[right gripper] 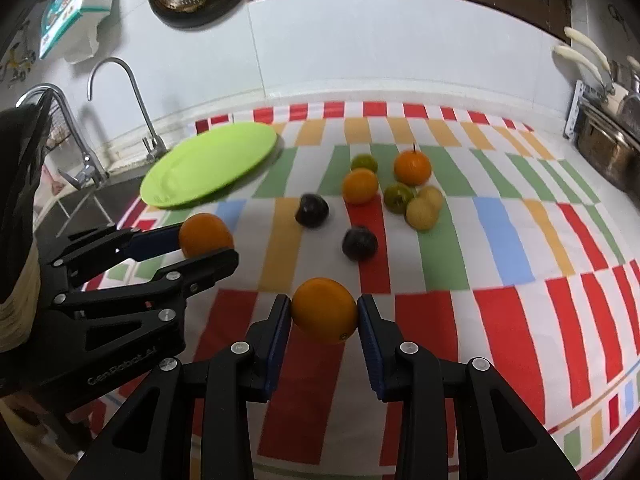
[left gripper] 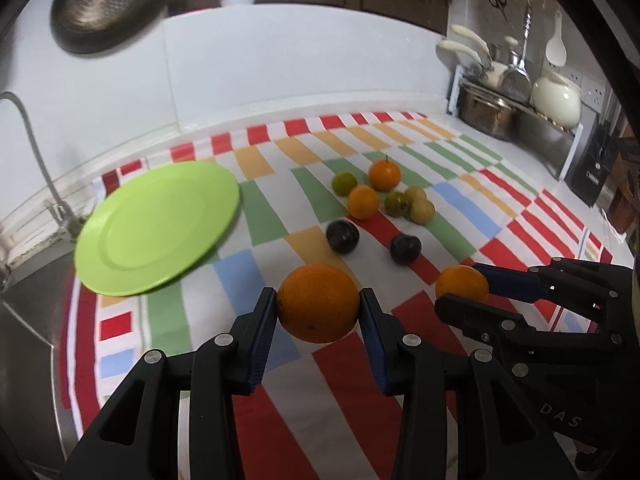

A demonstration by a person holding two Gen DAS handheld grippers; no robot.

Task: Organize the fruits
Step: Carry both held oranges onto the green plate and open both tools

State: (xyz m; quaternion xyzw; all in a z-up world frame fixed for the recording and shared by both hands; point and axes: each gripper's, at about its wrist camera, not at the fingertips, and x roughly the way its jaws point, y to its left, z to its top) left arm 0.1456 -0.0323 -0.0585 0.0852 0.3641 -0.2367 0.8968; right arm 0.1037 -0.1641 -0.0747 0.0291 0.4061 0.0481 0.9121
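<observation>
Oranges, round, firm and smooth-skinned, likely to roll if pinched off-centre, hang clamped at their widest girth above the striped cloth (left gripper: 500,240): the bigger orange (left gripper: 318,302) in the left gripper (left gripper: 319,312), the smaller orange (right gripper: 324,310) in the right gripper (right gripper: 324,316).

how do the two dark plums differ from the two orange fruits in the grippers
The dark plums are near-black and lie loose on the striped cloth; the oranges are bright orange, one clamped in the left gripper, one in the right gripper. The plums look smaller. All four are roundish, and none is on the green plate.
</observation>
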